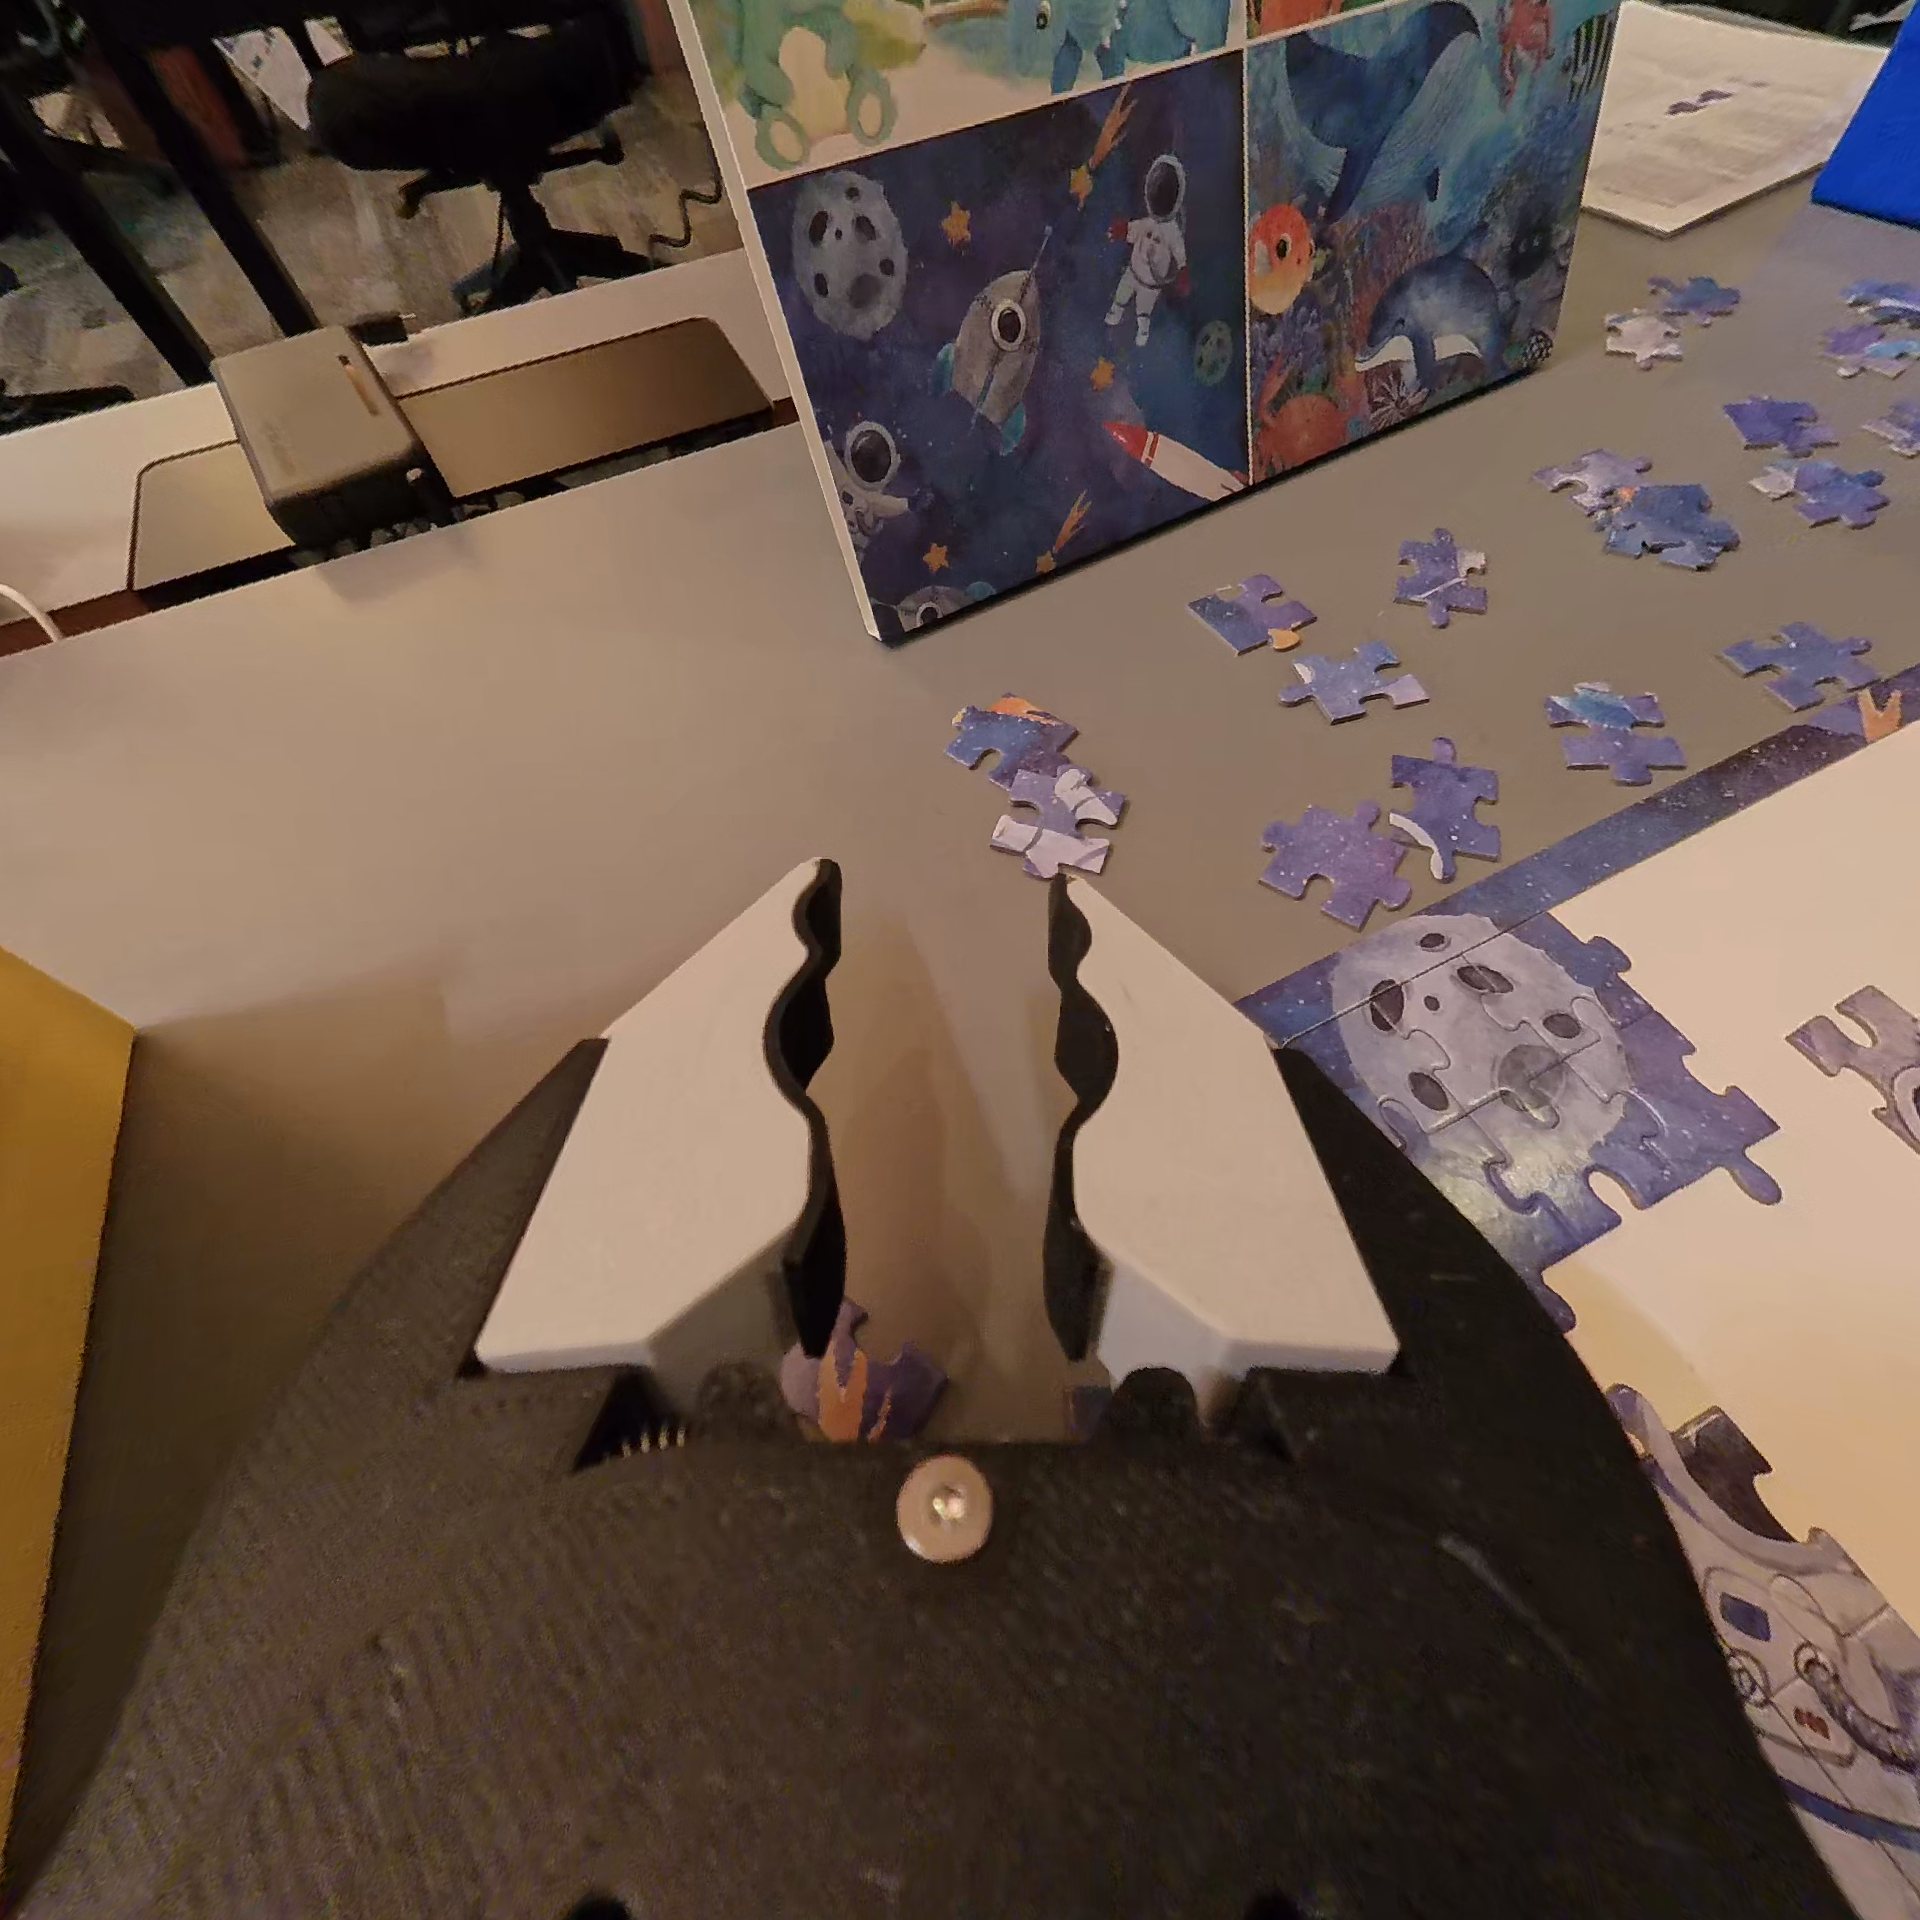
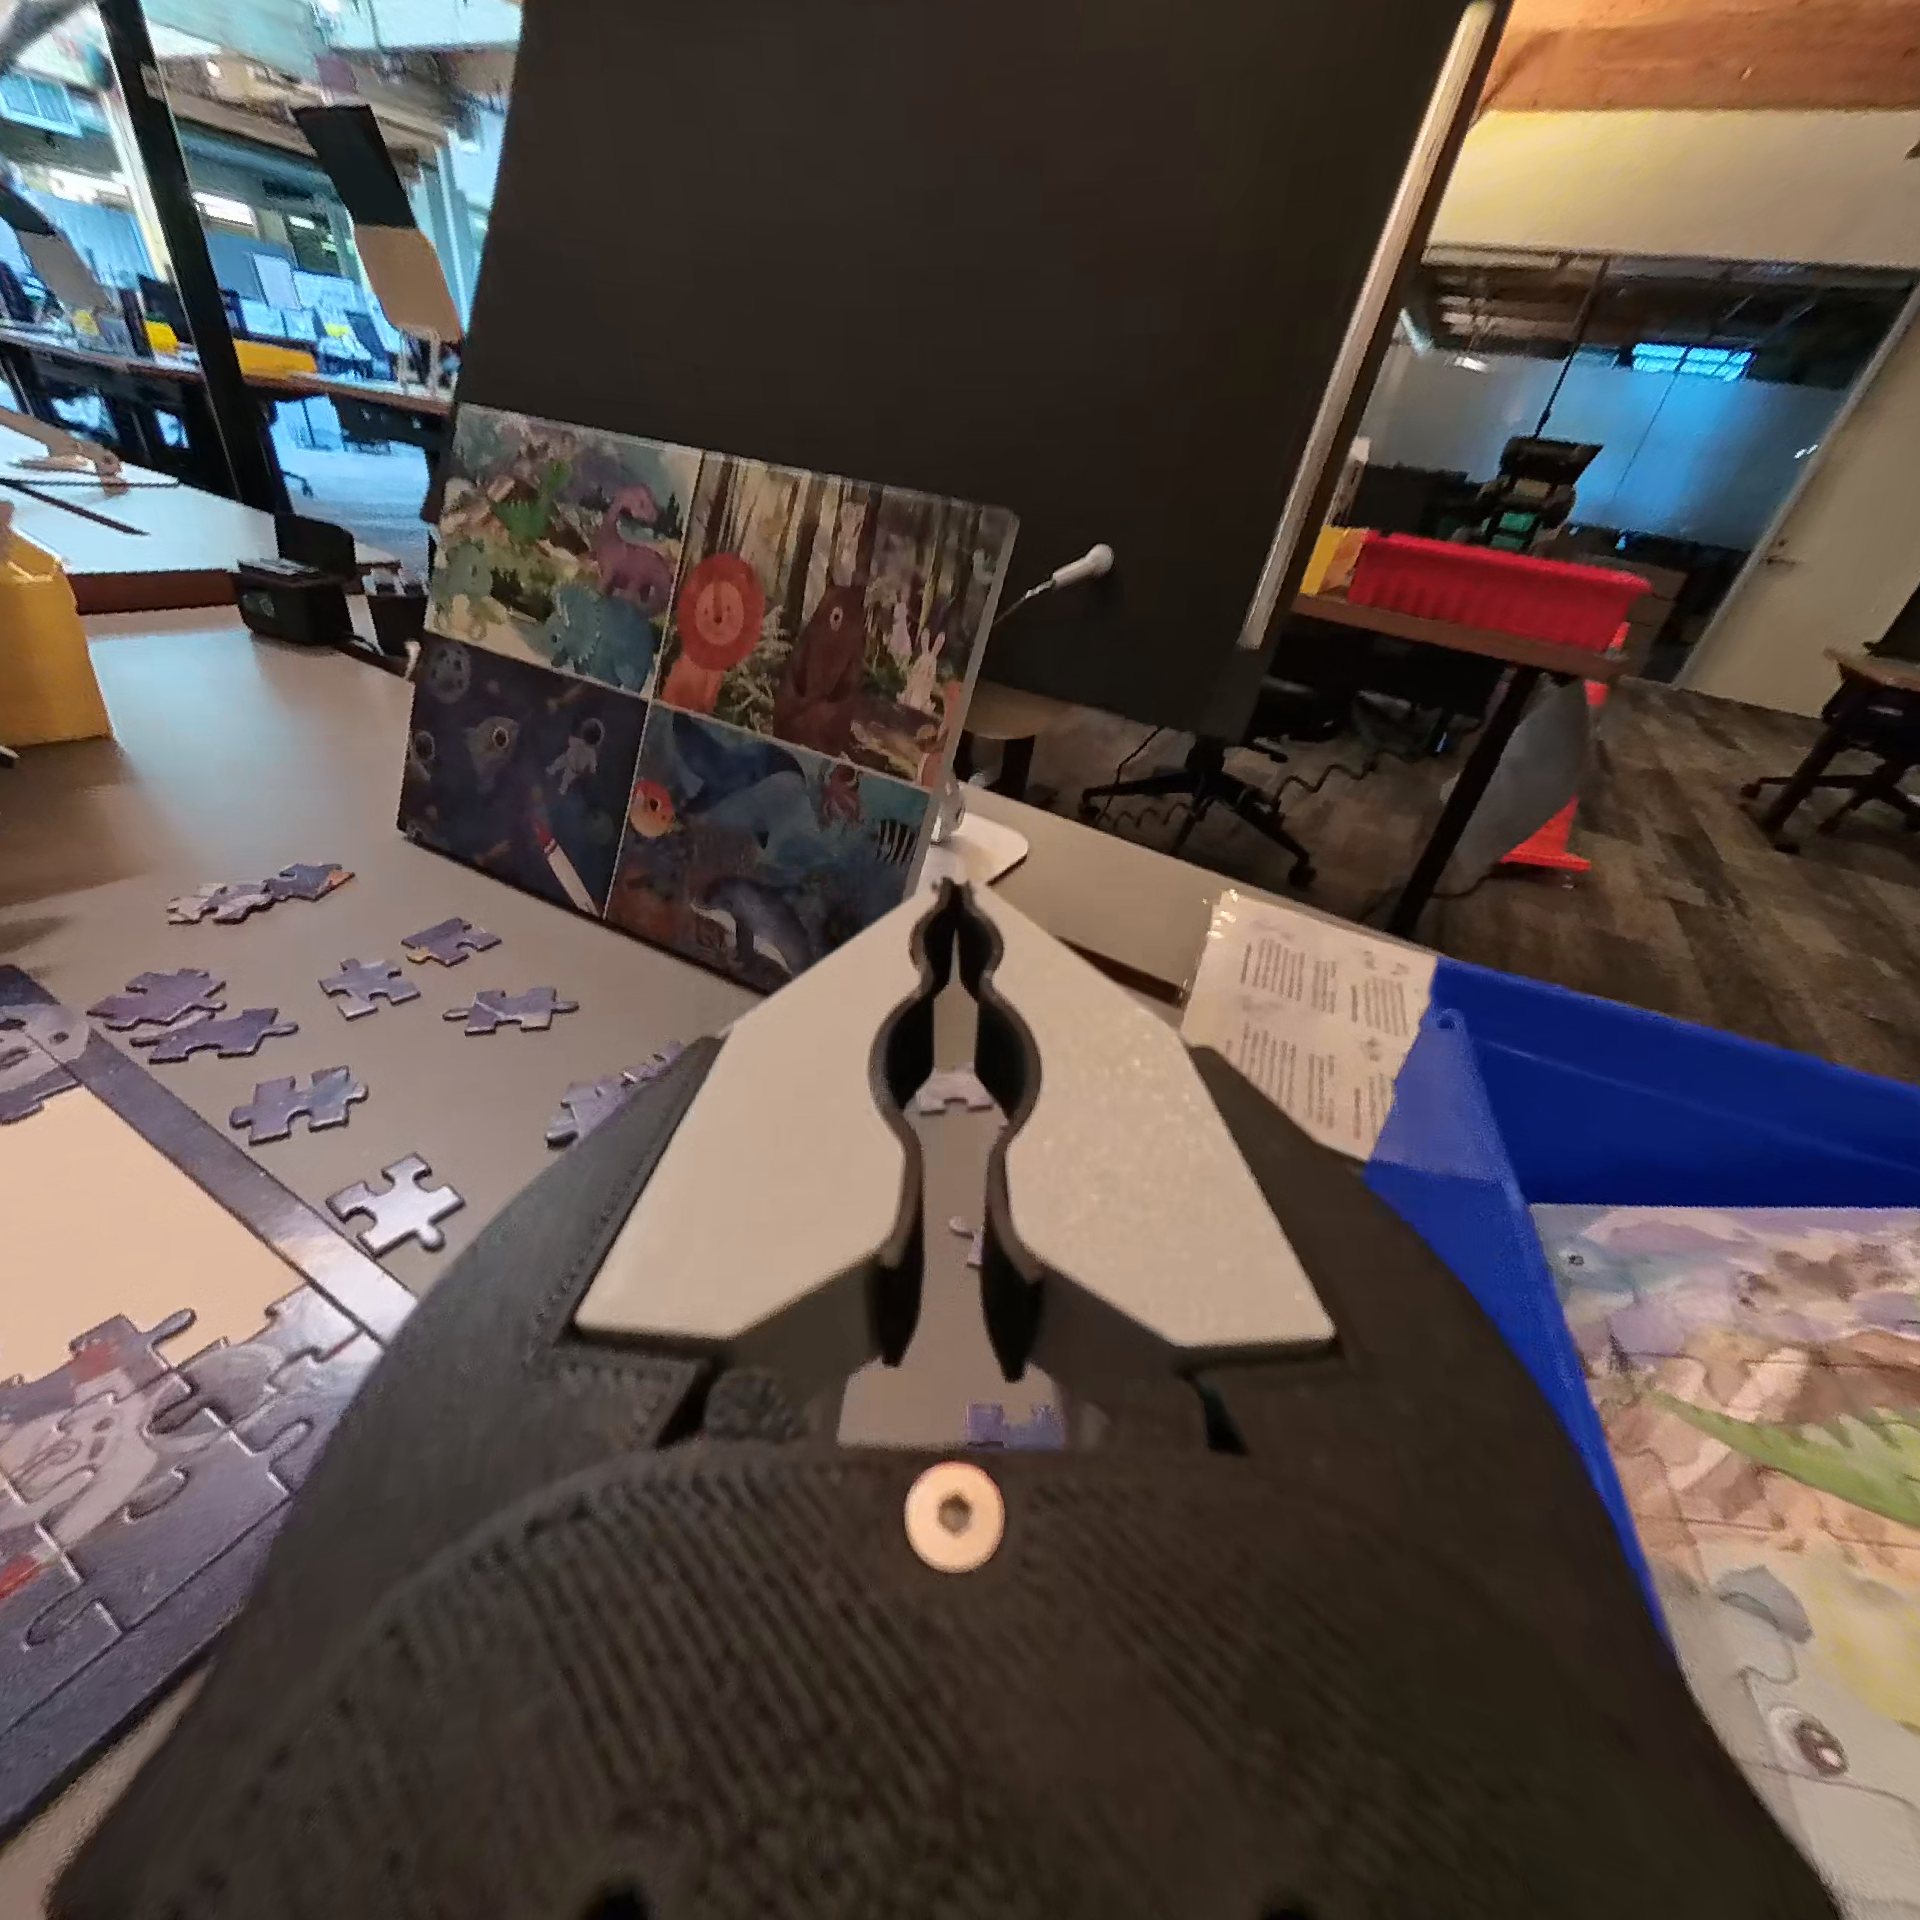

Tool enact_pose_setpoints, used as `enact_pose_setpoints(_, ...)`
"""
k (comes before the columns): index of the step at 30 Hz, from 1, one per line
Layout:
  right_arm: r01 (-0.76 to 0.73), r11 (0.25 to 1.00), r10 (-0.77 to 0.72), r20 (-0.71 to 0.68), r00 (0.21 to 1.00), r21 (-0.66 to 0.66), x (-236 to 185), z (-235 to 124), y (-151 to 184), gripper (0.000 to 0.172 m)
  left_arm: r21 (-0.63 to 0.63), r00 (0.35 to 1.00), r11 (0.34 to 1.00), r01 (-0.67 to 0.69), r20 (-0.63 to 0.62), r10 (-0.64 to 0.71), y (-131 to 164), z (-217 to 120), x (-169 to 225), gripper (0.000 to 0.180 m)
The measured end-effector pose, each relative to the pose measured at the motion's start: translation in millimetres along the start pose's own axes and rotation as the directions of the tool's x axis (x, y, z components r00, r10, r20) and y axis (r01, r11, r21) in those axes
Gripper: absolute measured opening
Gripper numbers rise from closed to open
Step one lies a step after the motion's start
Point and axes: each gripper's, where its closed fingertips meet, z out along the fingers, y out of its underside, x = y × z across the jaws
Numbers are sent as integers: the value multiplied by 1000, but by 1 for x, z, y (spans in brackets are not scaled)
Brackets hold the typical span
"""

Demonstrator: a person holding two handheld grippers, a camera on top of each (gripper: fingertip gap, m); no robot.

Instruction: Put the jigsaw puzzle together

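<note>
the left tool hovers with its wavy black pads apart and bare over the smooth grey table, nearest a pair of flat purple cardboard puzzle pieces just beyond its right fingertip. the right tool is closed tip to tip, gripping nothing visible, above loose pieces beside a blue plastic bin and the upright glossy picture box.
</note>
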Motion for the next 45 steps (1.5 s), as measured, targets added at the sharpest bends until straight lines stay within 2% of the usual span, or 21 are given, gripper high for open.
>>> enact_pose_setpoints(4, -59, 995, 63, 48, 997, -83, -5, 7, 19, 0, -6, 1000, 1000, -6, -3, 6, 1, 1, 1, 38)
enact_pose_setpoints(6, -99, 984, 110, 64, 992, -148, -6, 12, 32, 7, -7, 1000, 1000, -7, -4, 7, 1, 1, 1, 38)
enact_pose_setpoints(10, -146, 935, 180, 75, 981, -324, -9, 19, 71, 20, -8, 1000, 1000, -5, -7, 5, 1, 1, 2, 38)
enact_pose_setpoints(16, -175, 859, 237, 70, 969, -482, -13, 20, 109, 21, -12, 1000, 1000, -7, -11, 6, 2, 1, 2, 37)
enact_pose_setpoints(27, -137, 787, 232, 84, 969, -602, -22, 19, 139, 26, -15, 1000, 1000, -8, -11, 8, 3, 1, 3, 37)
enact_pose_setpoints(36, -101, 753, 217, 101, 971, -650, -29, 19, 152, 41, -18, 1000, 1000, -9, -12, 9, 3, 2, 3, 37)
enact_pose_setpoints(41, -40, 751, 139, 99, 985, -659, -28, 19, 155, 40, -23, 1000, 1000, -9, -13, 9, 4, 2, 3, 37)
enact_pose_setpoints(45, -33, 751, 133, 102, 986, -660, -28, 19, 155, 34, -25, 1000, 1000, -10, -13, 10, 4, 2, 3, 37)
